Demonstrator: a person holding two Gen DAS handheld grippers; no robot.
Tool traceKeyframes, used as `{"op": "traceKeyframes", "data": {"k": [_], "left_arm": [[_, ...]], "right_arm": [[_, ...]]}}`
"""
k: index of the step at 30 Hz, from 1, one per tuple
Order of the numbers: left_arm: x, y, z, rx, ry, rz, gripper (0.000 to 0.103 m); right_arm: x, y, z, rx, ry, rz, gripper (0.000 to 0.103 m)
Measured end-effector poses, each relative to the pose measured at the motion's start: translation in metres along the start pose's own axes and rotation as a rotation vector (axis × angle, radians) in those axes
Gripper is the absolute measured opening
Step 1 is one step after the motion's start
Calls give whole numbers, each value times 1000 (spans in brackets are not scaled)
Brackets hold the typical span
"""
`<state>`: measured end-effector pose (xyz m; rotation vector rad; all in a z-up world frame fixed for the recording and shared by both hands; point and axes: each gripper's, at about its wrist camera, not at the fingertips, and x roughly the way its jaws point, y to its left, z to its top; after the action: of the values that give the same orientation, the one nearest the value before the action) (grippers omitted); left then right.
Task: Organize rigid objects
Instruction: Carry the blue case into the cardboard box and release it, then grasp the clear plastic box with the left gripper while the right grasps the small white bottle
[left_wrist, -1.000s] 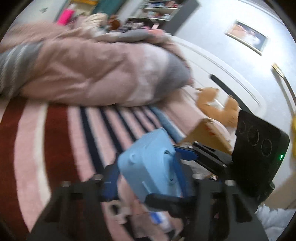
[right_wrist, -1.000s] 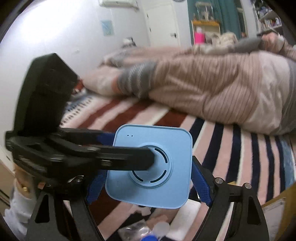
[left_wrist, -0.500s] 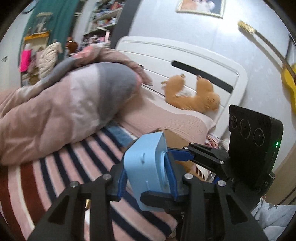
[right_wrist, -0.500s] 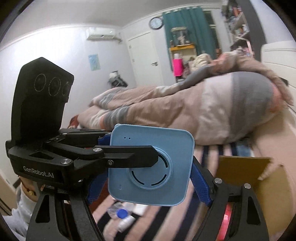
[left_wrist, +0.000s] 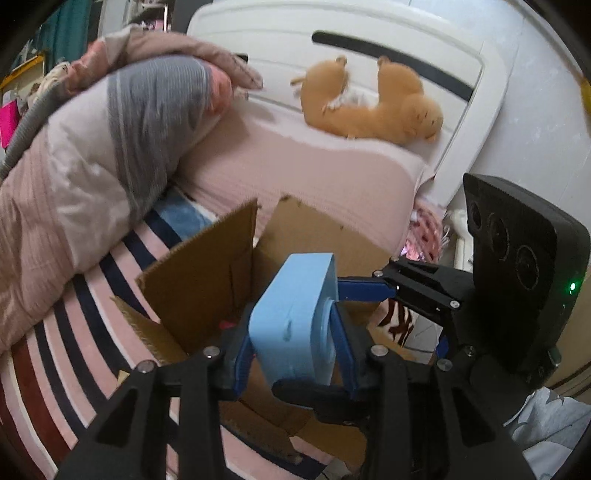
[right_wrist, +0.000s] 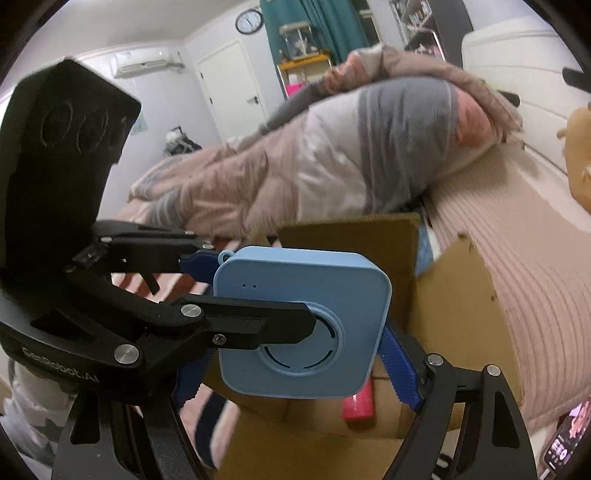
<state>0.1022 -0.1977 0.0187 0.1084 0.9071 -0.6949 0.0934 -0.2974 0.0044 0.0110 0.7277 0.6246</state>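
A light blue square device with a round grille on its face is clamped by both grippers at once. My left gripper is shut on its flat faces. My right gripper is shut on its side edges, and its blue fingers show at either side. The device hangs above an open cardboard box, which also shows in the right wrist view. A pink-red object lies inside the box.
The box stands on a striped bedspread. A bunched pink and grey duvet lies to the left. A pink pillow, an orange plush toy and a white headboard are behind.
Both grippers have carried the blue device from over the striped bedspread towards the headboard, until it hangs over the open cardboard box. Both grips are unchanged.
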Motion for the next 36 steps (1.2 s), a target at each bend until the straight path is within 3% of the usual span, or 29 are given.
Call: {"op": "traceKeyframes", "data": {"k": [3,5,8,13,22,28,33,36], "left_arm": [[7,2,1,-11,21,30,43],[4,6,0,-27,3,36,61],[-11,11,-2,-40,-44,51,74],[-45,24,-10,-59,-114,101,80],[-122,71,-58,-131,-242,257,86],[-163,114,-105,-203,-282,356,86],[-171,150,-152,-259,-278,418,86],[-163,168,-180,-294,-253,428,86]], "right_arm": [[6,-6,-5,-4,37,-5,80],[13,-9,-6,-6,63,-18,80],[15,-7,-6,-27,74,-36,85],[11,4,-2,-68,65,-51,97],[-5,71,8,-270,-59,-150,103],[4,128,13,-355,-50,-36,103],[32,172,7,-368,-2,72,103],[56,191,-9,-357,60,109,93]]}}
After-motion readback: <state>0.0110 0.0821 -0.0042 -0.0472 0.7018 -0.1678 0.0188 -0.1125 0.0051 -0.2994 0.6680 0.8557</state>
